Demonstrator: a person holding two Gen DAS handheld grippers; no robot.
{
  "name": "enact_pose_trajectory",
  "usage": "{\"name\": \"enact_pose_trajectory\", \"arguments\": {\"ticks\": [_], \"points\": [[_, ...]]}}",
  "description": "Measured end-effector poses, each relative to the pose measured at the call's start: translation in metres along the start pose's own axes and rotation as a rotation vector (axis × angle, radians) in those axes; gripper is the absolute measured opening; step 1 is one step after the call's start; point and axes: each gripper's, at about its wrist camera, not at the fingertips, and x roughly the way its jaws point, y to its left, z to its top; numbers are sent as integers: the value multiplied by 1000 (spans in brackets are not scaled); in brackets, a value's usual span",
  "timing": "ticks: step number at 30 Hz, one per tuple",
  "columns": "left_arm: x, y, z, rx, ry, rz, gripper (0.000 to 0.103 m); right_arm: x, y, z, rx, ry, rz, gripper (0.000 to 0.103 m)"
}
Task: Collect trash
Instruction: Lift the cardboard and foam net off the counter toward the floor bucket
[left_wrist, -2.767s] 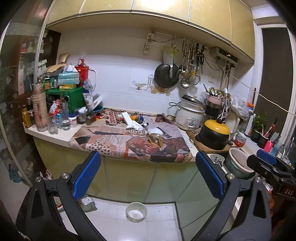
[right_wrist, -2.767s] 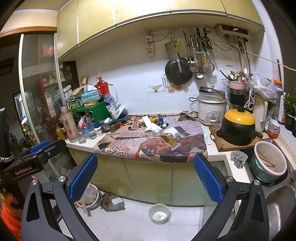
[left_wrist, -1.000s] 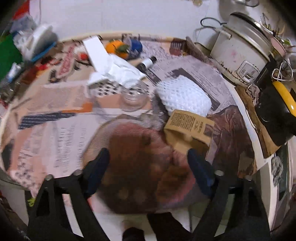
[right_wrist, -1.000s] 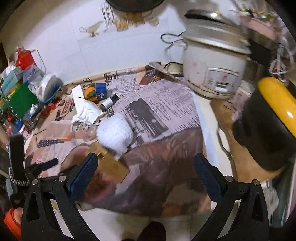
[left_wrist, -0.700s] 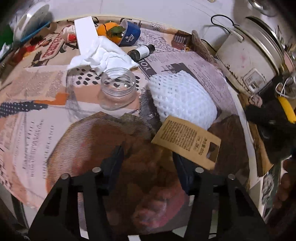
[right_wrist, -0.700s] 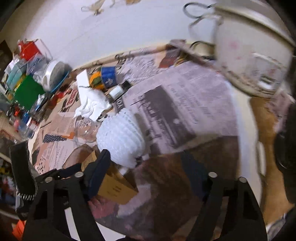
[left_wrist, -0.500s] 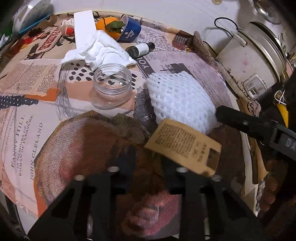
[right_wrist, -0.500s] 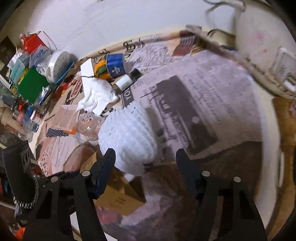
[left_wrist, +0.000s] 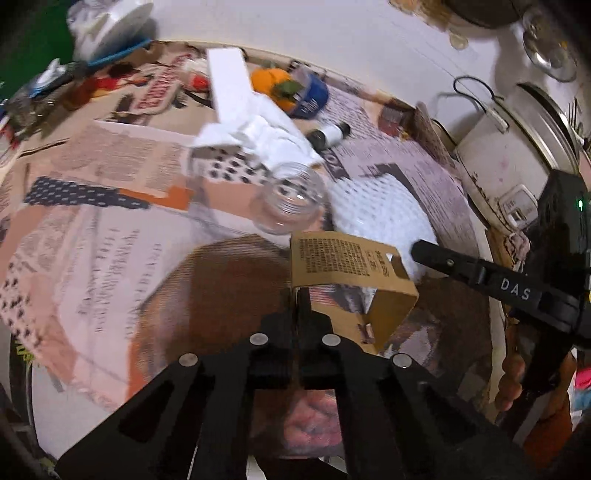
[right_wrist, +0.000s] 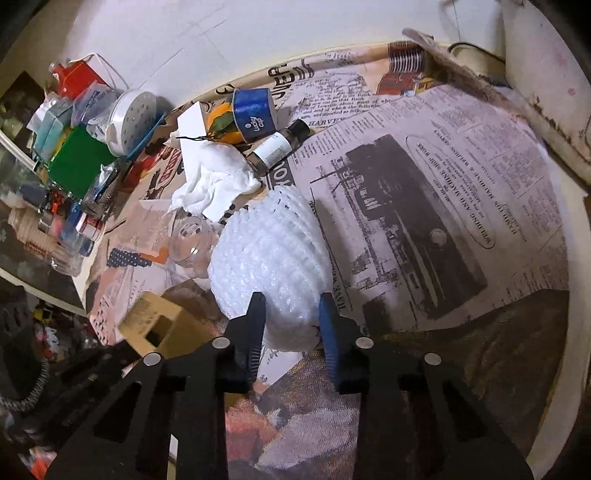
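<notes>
Both tools closed in: left tool (left_wrist: 298, 295) clenched on brown cardboard sleeve (left_wrist: 347, 266), right tool (right_wrist: 291, 314) seemingly squeezing white foam net (right_wrist: 269, 258); pickup begun.

Bare newspaper (right_wrist: 436, 192) lies right of the foam net (right_wrist: 273, 258); clutter crowds its left.

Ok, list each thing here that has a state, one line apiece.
left gripper: shut on the cardboard sleeve's edge.
cardboard sleeve: flattened open, one side lifted.
right gripper: fingers against the foam net's sides.
foam net: puffed up, on the newspaper.
glass jar: lidless, empty.
small bottle: capped, lying down.
</notes>
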Motion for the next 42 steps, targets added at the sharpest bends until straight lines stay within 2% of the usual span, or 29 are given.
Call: {"name": "enact_pose_trajectory", "arguments": {"ticks": [6,11,17,23,25,28,32,36,42], "points": [[-27,16,-3,28,-40,37,0,-24,14,-10,11,-65,-58,24],[-55,33,-14,87,-76,15,0,-47,36,-32,56,-139,-115,24],[-99,67,-41,176,-100,-45,0,-77,86,-82,137,-249,-176,24],[-142,105,-78,260,-115,-67,0,-88,139,-133,196,-314,-201,24],[-150,116,-91,284,-108,-54,0,-87,151,-149,222,-315,-201,24],[-156,129,-107,288,-69,-75,0,-90,165,-172,241,-296,-209,24],[-154,134,-132,325,-32,-75,0,-95,173,-201,249,-272,-233,25],[-135,136,-161,331,28,-70,0,-91,168,-227,251,-229,-272,25],[-95,132,-200,305,115,-46,0,-71,152,-267,268,-160,-279,25]]}}
